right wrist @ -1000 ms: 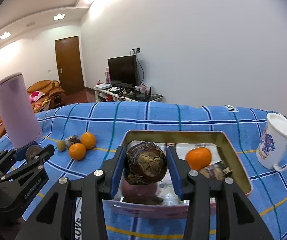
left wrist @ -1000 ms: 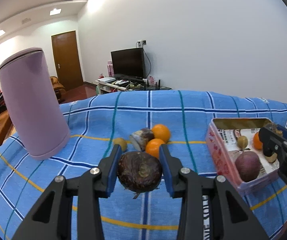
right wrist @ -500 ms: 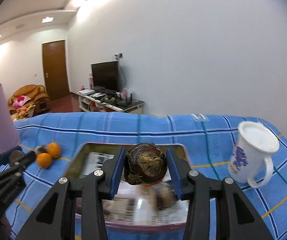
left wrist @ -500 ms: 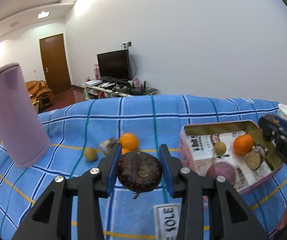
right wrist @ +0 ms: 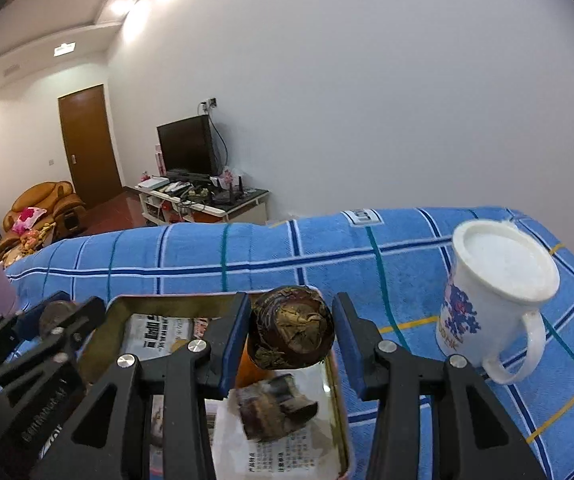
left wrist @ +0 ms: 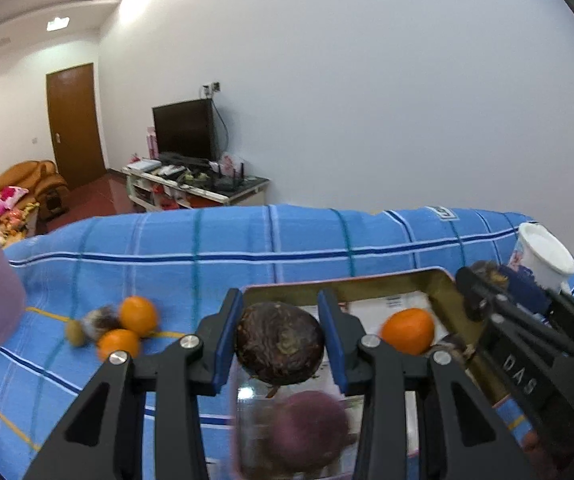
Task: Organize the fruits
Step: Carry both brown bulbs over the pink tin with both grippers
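Fruit rides in both grippers, left gripper [left wrist: 280, 342] jaws clamped on a dark round fruit [left wrist: 279, 343], right gripper [right wrist: 291, 334] on a brown one [right wrist: 293, 332], centre-frame above the tin [left wrist: 439, 278]; lower before releasing.

The left gripper [left wrist: 281, 340] clamps a dark purple fruit [left wrist: 279, 343] between its blue pads, above the near end of a tin [left wrist: 443, 312] lined with newsprint. In the tin lie an orange [left wrist: 407, 330] and a blurred purple fruit [left wrist: 307, 432]. The right gripper [left wrist: 487, 280] reaches over the tin's right rim, a brown fruit at its tips. On the blue cloth [left wrist: 247, 248] to the left sit two oranges [left wrist: 129, 328] beside smaller fruits. A white mug [left wrist: 543, 258] stands far right.
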Tool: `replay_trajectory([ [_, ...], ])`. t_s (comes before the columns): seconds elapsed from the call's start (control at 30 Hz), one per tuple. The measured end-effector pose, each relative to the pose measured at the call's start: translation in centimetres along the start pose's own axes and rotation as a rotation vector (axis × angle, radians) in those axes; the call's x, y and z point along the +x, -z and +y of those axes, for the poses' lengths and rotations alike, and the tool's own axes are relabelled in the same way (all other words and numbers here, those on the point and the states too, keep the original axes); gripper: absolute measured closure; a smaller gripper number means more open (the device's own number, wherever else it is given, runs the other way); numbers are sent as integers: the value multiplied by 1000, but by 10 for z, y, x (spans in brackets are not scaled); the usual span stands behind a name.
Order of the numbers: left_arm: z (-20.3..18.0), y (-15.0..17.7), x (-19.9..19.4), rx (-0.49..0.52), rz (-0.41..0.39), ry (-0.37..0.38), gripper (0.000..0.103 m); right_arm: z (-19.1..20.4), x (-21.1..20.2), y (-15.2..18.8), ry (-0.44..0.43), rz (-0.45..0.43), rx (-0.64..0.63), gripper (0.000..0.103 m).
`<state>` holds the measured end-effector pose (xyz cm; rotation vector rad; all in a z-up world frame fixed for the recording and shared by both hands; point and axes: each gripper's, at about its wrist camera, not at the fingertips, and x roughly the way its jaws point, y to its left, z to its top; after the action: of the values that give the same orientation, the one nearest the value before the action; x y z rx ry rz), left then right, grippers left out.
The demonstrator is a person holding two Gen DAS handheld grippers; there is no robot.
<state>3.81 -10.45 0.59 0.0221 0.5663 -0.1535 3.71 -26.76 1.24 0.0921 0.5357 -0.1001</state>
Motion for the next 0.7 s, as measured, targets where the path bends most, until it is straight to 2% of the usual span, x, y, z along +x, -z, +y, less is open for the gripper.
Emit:
replay_trajectory([
  [0.27, -14, 8, 18, 8, 47, 31, 62, 9, 15, 7, -19, 77, -32, 58],
  [0.7, -18, 11, 36, 29, 101, -32, 62, 16, 28, 11, -51, 117, -65, 57],
])
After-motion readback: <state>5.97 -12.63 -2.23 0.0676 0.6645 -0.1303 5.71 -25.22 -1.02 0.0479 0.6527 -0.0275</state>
